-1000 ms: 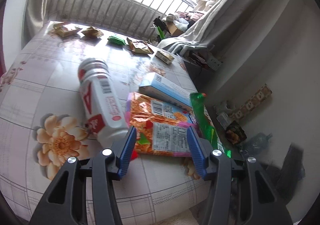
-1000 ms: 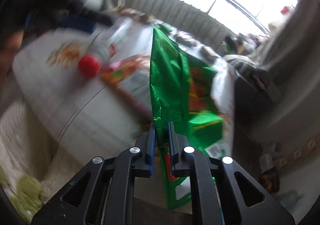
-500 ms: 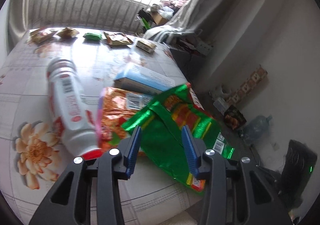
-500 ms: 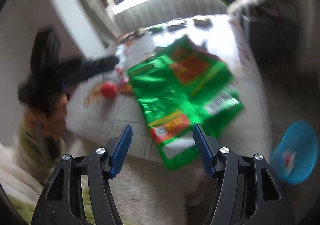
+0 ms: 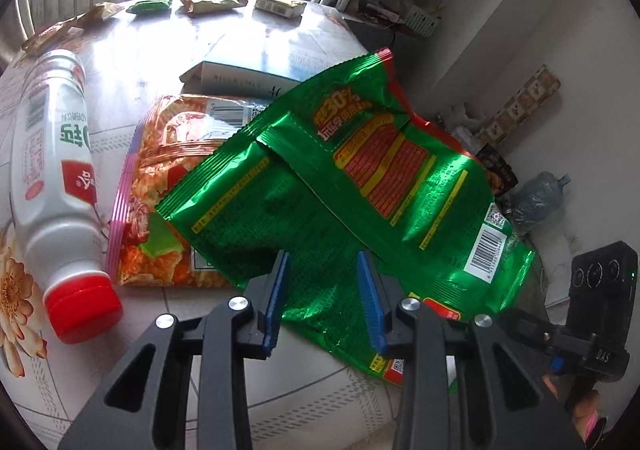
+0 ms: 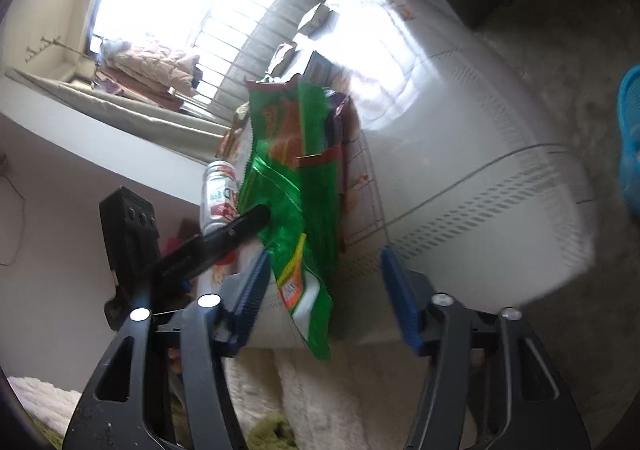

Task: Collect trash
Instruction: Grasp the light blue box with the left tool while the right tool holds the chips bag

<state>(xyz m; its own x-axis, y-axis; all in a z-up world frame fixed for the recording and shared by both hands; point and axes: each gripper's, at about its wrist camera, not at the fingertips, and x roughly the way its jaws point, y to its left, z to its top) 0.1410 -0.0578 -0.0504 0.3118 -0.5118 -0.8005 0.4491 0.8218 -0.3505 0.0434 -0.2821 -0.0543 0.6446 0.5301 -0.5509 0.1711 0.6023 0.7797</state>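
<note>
Crinkled green foil snack bag (image 5: 360,185) lies flat on the table edge, overlapping an orange packet (image 5: 160,185).

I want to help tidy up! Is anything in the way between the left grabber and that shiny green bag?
Nothing visible is. The left gripper is right over the green bag, jaws apart and just closing, with the bag's near part between its blue pads. The bag lies on top of the orange packet.

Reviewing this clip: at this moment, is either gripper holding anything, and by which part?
Nothing is held. The green snack bag lies on the table; the left gripper, jaws just closing, straddles its near edge without pinching. The right gripper stands open.
</note>
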